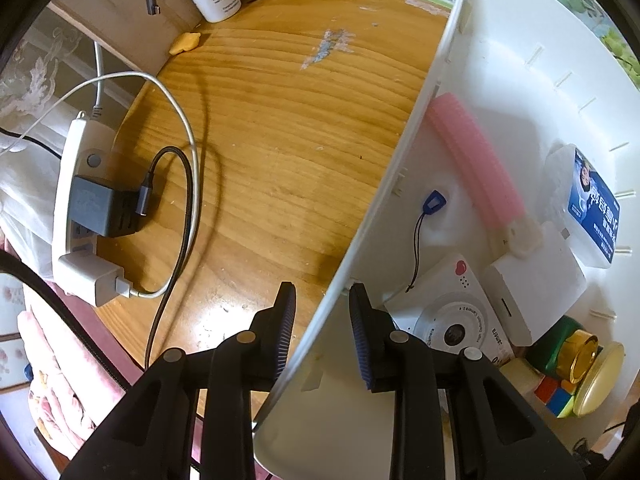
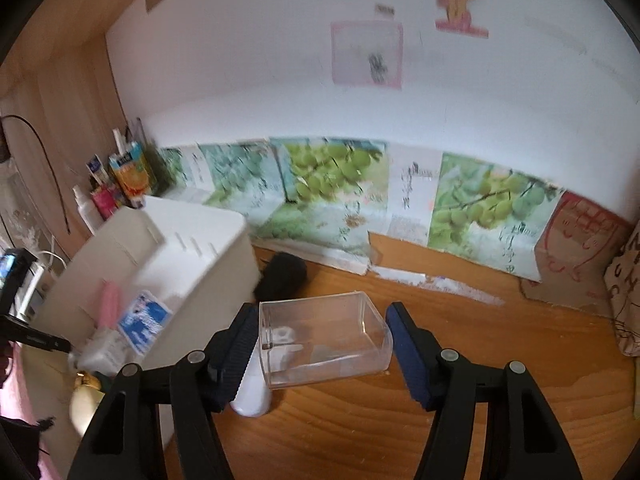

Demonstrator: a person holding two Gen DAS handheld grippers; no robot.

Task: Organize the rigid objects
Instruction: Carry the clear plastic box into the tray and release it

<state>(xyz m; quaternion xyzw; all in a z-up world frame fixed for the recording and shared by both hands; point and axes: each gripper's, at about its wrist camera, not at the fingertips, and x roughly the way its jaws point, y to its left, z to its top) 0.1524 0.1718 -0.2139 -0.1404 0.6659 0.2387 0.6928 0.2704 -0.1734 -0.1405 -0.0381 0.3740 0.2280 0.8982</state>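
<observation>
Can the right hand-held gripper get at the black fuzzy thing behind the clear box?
Probably not directly. The clear box sits between the right hand-held gripper fingers, squarely in front of the black fuzzy thing, which lies against the white bin.

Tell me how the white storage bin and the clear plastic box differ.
The white storage bin is opaque; the clear plastic box is see-through. The bin is much larger than the box. The bin holds a pink comb, a toy camera and other things; the box looks empty. Both are open-topped, rigid plastic containers at the wooden desk.
</observation>
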